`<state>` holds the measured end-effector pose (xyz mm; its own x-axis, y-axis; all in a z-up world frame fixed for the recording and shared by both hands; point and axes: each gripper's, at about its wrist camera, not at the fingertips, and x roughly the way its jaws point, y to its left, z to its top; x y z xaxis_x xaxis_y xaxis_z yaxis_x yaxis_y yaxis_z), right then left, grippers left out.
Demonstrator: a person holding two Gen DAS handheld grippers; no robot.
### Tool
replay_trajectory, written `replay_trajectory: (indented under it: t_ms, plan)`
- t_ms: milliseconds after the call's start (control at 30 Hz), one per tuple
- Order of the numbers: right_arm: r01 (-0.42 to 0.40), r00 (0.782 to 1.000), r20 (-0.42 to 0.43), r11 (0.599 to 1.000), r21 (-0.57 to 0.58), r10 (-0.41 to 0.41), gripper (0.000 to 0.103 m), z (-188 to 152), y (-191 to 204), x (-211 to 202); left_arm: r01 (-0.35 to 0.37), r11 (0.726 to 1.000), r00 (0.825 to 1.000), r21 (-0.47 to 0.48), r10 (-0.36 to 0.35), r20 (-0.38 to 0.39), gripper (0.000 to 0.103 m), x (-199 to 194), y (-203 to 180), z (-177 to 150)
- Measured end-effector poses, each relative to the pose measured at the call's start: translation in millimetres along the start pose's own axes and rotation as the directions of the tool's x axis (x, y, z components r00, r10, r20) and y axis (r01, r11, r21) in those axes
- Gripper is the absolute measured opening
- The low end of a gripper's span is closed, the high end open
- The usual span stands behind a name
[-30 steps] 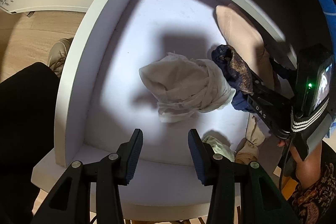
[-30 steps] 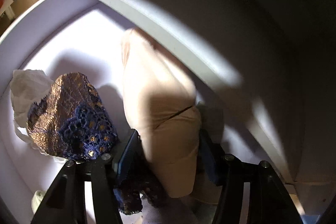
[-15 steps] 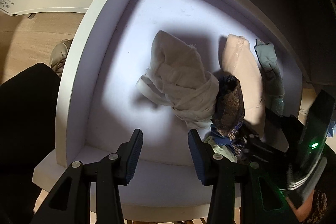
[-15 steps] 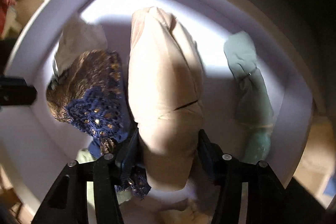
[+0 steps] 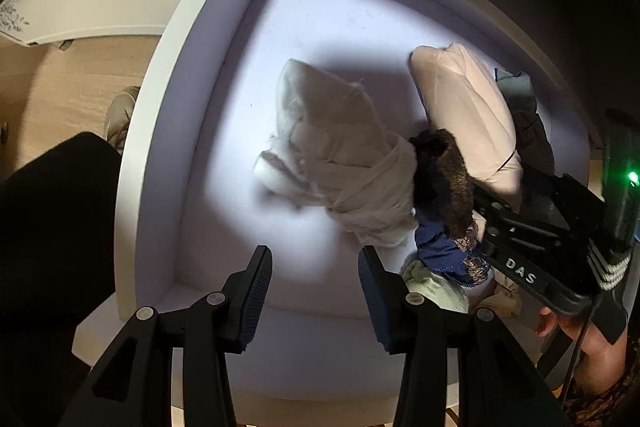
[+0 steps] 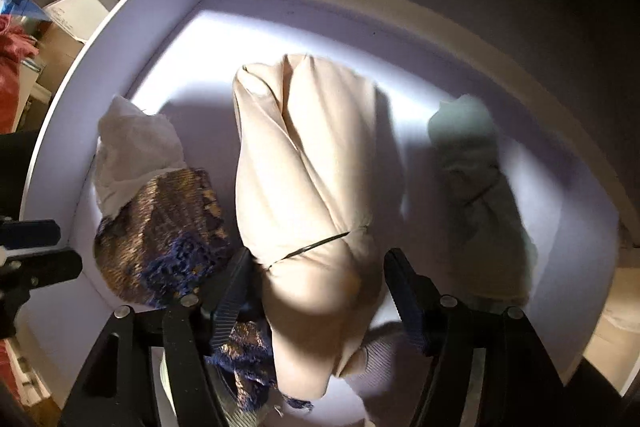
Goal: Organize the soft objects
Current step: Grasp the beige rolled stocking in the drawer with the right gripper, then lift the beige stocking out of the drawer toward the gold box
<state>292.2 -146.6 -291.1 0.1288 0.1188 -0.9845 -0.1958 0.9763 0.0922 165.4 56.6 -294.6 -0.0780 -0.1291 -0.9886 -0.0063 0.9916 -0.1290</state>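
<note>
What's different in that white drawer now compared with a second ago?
The right gripper has just been opening: its jaws now stand apart from the rolled beige cloth bundle still between them, set down beside the gold-and-navy lace bundle. The cream gauze bundle was pushed leftward. The left gripper stayed open and empty over the white drawer.

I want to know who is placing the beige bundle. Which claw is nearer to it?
Right. The right claw straddles the beige bundle, its jaws having just been opening off it. The left claw hangs empty above the drawer front, apart from the bundle.
</note>
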Motion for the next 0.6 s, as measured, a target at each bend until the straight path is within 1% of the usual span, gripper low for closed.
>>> replay_trajectory:
  t_ms: [100, 133, 167, 233, 333, 500, 533, 600]
  plan:
    - [-0.026, 0.999, -0.034, 0.998, 0.062, 0.028, 0.067, 5, -8, 17, -0.011, 1.000, 1.000, 0.004, 0.011, 0.022, 0.045, -6, -4, 1]
    - [-0.030, 0.998, -0.044, 0.997, 0.069, 0.033, 0.064, 4, -9, 21, -0.013, 1.000, 1.000, 0.006, 0.013, 0.028, 0.045, -7, -5, 1]
    - [-0.031, 0.998, -0.058, 0.997, 0.075, 0.036, 0.064, 5, -11, 24, -0.016, 1.000, 0.999, 0.009, 0.016, 0.036, 0.045, -8, -6, 1]
    - [-0.001, 0.998, -0.057, 0.999, 0.046, 0.004, 0.057, 9, -10, 25, -0.027, 0.999, 0.999, 0.017, 0.026, 0.043, 0.045, -9, -7, 2]
    - [0.015, 0.998, -0.057, 1.000, 0.005, -0.015, 0.051, 10, -6, 22, -0.043, 0.999, 0.998, 0.024, 0.042, 0.045, 0.045, -9, -10, 2]
    - [0.017, 0.998, -0.057, 1.000, 0.011, -0.016, 0.049, 8, -3, 18, -0.046, 0.998, 0.998, 0.035, 0.044, 0.050, 0.045, -10, -13, 1]
    - [0.015, 0.998, -0.056, 1.000, 0.016, -0.014, 0.049, 8, 14, 26, -0.047, 0.998, 0.998, 0.038, 0.045, 0.053, 0.045, -11, -13, 2]
    - [0.012, 0.999, -0.052, 0.999, 0.030, -0.011, 0.048, 5, 12, 19, -0.050, 0.998, 0.997, 0.046, 0.048, 0.055, 0.045, -12, -14, 4]
